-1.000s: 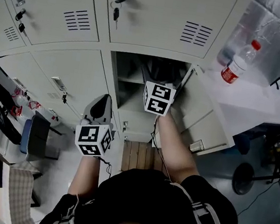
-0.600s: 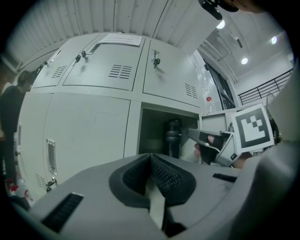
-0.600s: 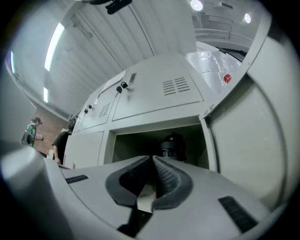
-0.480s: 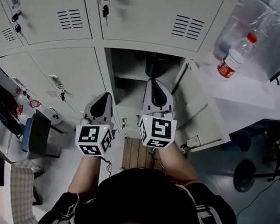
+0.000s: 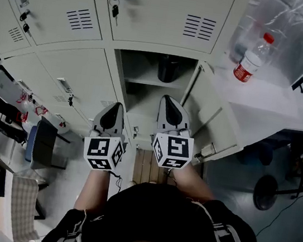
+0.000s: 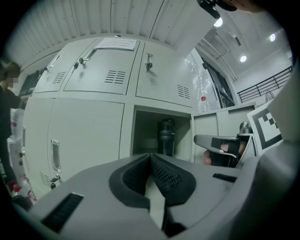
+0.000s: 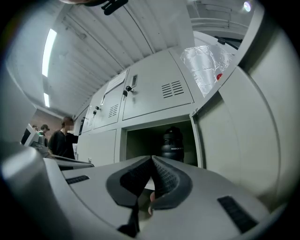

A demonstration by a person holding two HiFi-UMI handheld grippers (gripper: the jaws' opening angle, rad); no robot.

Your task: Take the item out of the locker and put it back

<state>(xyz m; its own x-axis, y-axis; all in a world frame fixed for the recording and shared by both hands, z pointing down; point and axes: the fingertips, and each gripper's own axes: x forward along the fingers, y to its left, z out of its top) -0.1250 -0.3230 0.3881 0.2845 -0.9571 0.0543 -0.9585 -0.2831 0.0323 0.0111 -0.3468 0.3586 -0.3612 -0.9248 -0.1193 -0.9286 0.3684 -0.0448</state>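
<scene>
Closed locker doors (image 5: pixel 167 13) run along the upper row, each with vent slots (image 5: pixel 199 27). A bunch of keys (image 5: pixel 117 2) hangs from the lock of one door. A paper notice (image 6: pixel 116 43) is fixed to an upper door further left.

A white bench (image 5: pixel 272 107) stands at the right. On it is one upright plastic water bottle (image 5: pixel 249 62) with a red cap and red label. Clear plastic sheeting (image 5: pixel 301 27) hangs behind the bottle.

On the floor are a slatted wooden board (image 5: pixel 143 167), a round black stand base (image 5: pixel 265 192) to the right and a dark chair (image 5: pixel 43 144) to the left. A chequered cloth (image 5: pixel 20 208) lies at lower left.

A person in dark clothing (image 7: pixel 63 140) stands by the far lockers. A ceiling strip light (image 7: pixel 48 44) is lit.
</scene>
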